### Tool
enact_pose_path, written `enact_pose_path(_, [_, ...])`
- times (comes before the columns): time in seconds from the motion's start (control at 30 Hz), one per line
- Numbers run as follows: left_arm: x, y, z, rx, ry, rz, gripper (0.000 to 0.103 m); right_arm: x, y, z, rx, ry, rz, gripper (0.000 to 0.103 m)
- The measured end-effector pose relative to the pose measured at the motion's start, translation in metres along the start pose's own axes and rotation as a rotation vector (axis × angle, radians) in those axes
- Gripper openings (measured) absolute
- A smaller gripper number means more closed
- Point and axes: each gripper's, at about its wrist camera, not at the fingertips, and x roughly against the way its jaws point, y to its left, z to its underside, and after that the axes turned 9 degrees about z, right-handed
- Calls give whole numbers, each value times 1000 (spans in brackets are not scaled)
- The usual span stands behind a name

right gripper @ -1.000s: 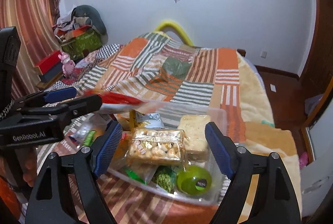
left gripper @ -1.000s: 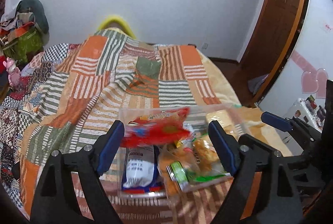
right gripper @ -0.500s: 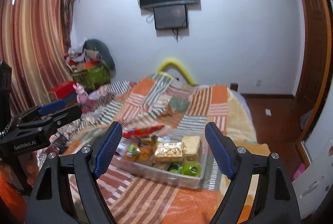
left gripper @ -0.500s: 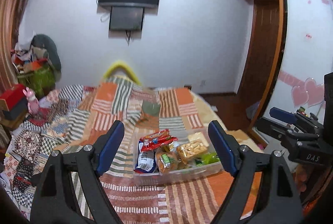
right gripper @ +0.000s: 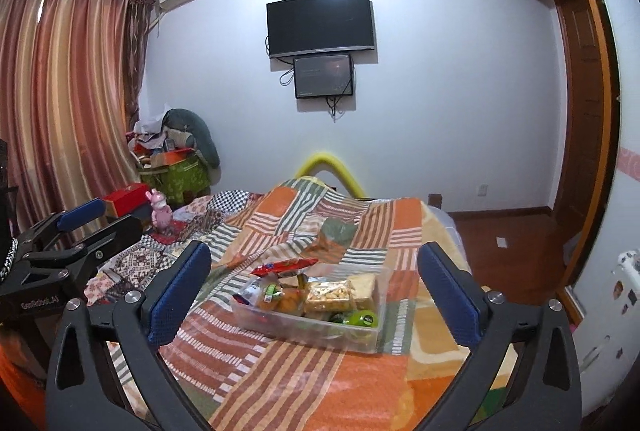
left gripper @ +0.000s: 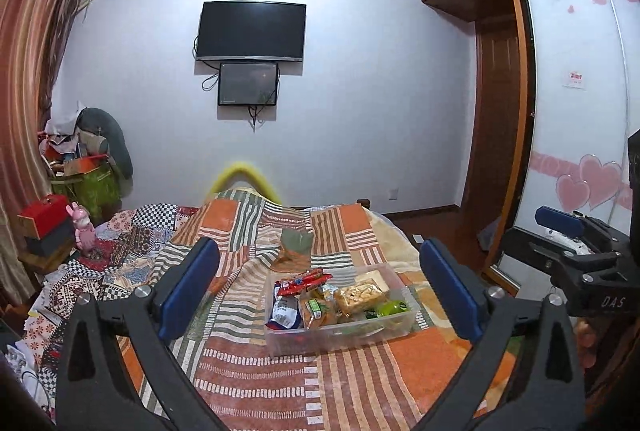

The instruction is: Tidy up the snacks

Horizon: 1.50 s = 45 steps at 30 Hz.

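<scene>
A clear plastic bin (left gripper: 340, 337) full of snacks sits on the patchwork bedspread; it also shows in the right wrist view (right gripper: 280, 327). A red snack packet (left gripper: 305, 281) lies on top at the bin's left end, and shows in the right wrist view (right gripper: 285, 265). A peanut brittle pack (left gripper: 361, 293) and a green round item (left gripper: 393, 309) lie beside it. My left gripper (left gripper: 320, 289) is open and empty, well back from the bin. My right gripper (right gripper: 314, 287) is open and empty, also well back.
The patchwork bedspread (left gripper: 248, 231) covers the bed. A pink rabbit figure (left gripper: 83, 227) and red box (left gripper: 46, 217) stand at the left. A wardrobe (left gripper: 500, 135) is on the right, curtains (right gripper: 64, 103) on the left, a TV (left gripper: 252, 31) on the far wall.
Both grippers have pulled up and back from the bin. The red packet that was between the left fingers now lies on top of the snacks in the bin.
</scene>
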Motion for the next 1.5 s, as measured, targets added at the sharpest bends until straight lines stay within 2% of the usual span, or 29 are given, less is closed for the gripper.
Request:
enact_pose_path(0.43, [10, -7, 8, 7, -9, 2, 103, 11, -2, 12, -4, 5, 9, 103])
enact_pose_path(1.5, [8, -7, 7, 5, -12, 16, 103, 18, -5, 10, -15, -14, 24, 103])
